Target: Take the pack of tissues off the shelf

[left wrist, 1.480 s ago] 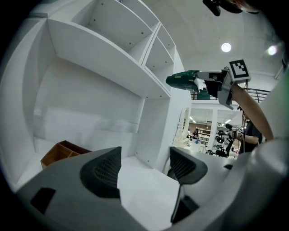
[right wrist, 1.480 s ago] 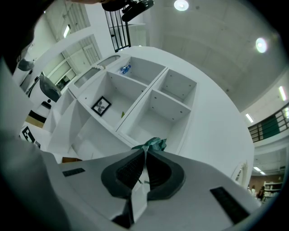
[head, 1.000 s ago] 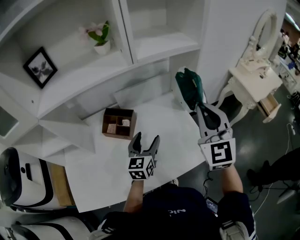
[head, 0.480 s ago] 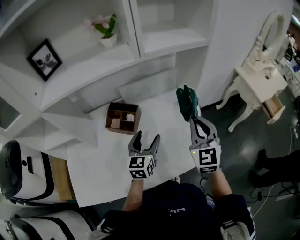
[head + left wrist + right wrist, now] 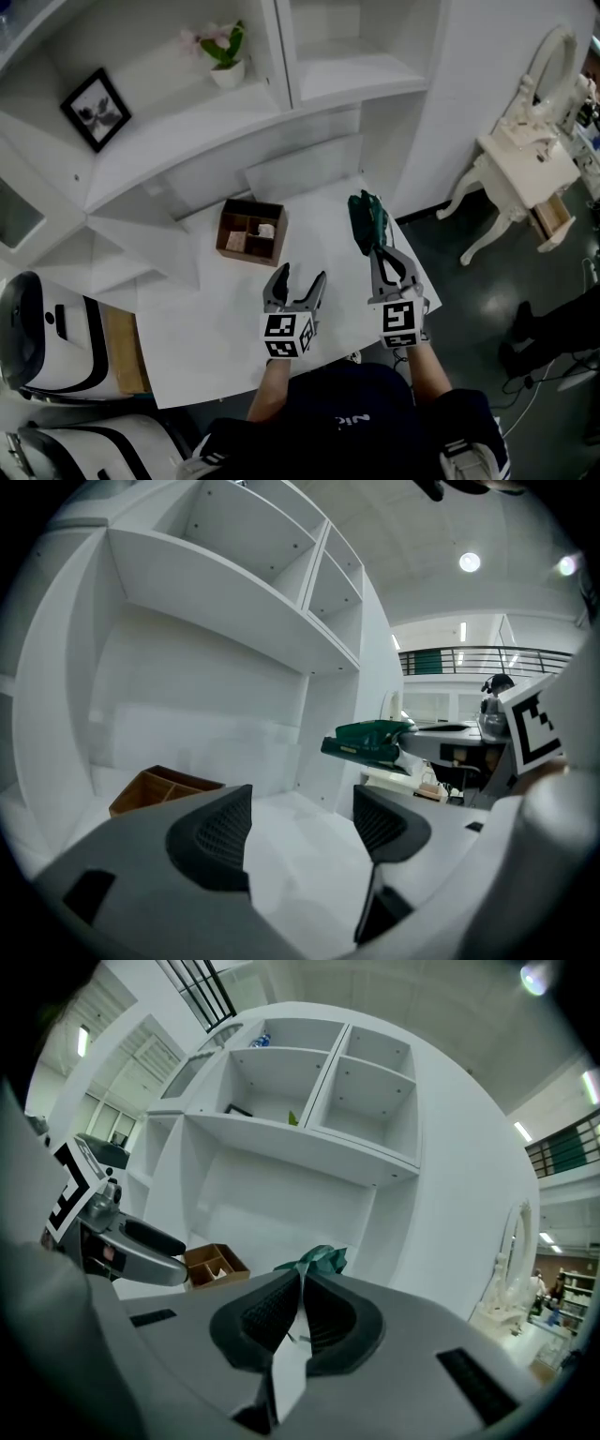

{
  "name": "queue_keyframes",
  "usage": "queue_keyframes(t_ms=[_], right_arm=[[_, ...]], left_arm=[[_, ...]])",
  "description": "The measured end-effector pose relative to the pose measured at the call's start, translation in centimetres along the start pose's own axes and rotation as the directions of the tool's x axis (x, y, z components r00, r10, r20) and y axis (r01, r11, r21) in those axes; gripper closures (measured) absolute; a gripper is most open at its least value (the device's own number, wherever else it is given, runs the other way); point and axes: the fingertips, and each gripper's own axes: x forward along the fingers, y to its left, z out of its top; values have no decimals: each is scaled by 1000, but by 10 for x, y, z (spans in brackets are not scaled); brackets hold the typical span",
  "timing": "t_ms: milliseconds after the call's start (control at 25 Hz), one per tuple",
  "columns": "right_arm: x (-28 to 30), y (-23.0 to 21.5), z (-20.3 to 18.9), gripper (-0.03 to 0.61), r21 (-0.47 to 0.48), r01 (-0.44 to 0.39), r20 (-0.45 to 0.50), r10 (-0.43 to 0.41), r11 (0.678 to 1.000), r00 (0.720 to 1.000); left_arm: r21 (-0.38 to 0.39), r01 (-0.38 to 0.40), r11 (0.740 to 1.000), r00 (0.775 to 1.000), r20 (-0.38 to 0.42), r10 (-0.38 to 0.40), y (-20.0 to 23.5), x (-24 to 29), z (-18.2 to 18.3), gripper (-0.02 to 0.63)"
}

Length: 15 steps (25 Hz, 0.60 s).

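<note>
A white shelving unit [image 5: 309, 84] with open compartments rises along the far edge of a white worktop [image 5: 206, 328]. A framed picture [image 5: 95, 108] stands on one shelf, with a potted plant [image 5: 225, 58] on the same shelf further right. Past the worktop's right edge lies a dark grey floor [image 5: 478, 319]. A cream dressing table [image 5: 525, 164] with curved legs and an oval mirror [image 5: 558, 61] stands there. A round ceiling light [image 5: 470, 562] glows overhead, and a railed gallery [image 5: 469, 658] crosses the far wall.
</note>
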Motion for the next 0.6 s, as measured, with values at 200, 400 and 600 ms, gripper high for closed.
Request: queue_keyframes(t_ms=[200,400,600], right_arm=[[4,15,-19,563,5,-25,-30,25,1000,999],[8,32,-46,563,40,-52,-69,55,998,996],[10,44,-83,563,114,-49,-137,64,992,989]], left_arm=[[53,-2,999,1000,-10,3,-2,-1,-10,279],[57,4,998,999,-46,-1,-4,-4,-34,278],[64,-5,998,997,-73,9,0,-9,-60,281]])
